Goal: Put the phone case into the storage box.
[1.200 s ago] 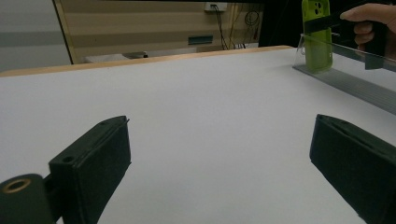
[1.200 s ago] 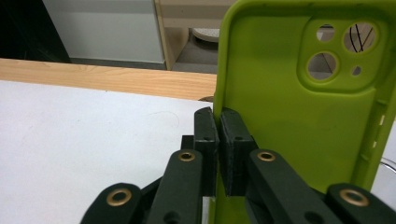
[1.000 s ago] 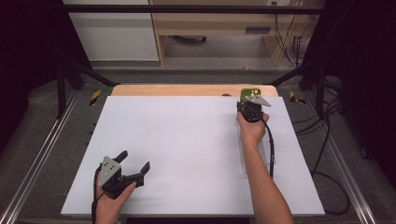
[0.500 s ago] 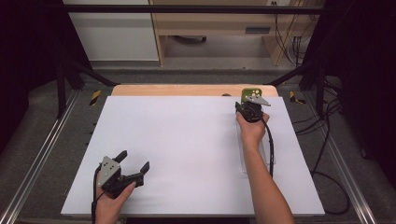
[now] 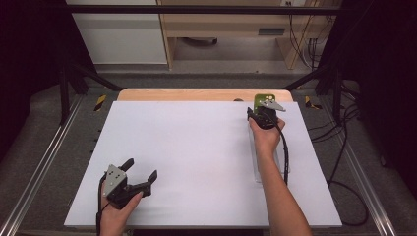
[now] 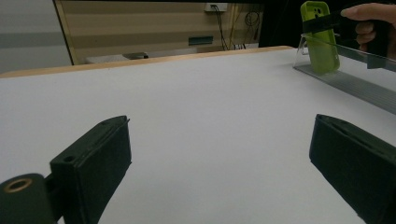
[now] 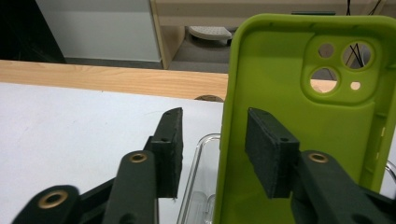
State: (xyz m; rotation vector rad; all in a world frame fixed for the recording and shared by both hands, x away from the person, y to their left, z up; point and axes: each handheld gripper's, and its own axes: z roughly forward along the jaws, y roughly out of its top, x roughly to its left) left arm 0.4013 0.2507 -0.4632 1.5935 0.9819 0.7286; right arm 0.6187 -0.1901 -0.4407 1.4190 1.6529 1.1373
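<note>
Jaws of right gripper (image 7: 212, 154) just opening around green phone case (image 7: 299, 121)

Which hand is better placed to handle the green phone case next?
Right. The right gripper, jaws just opening, stands astride the green phone case edge on the clear stand; the left gripper sits open at the table's near left.

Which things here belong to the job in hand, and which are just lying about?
In the job:
green phone case, upright
clear stand beneath it
right gripper, jaws just opening, apart around the case's edge

Lying about:
left gripper, open over the white board
</note>
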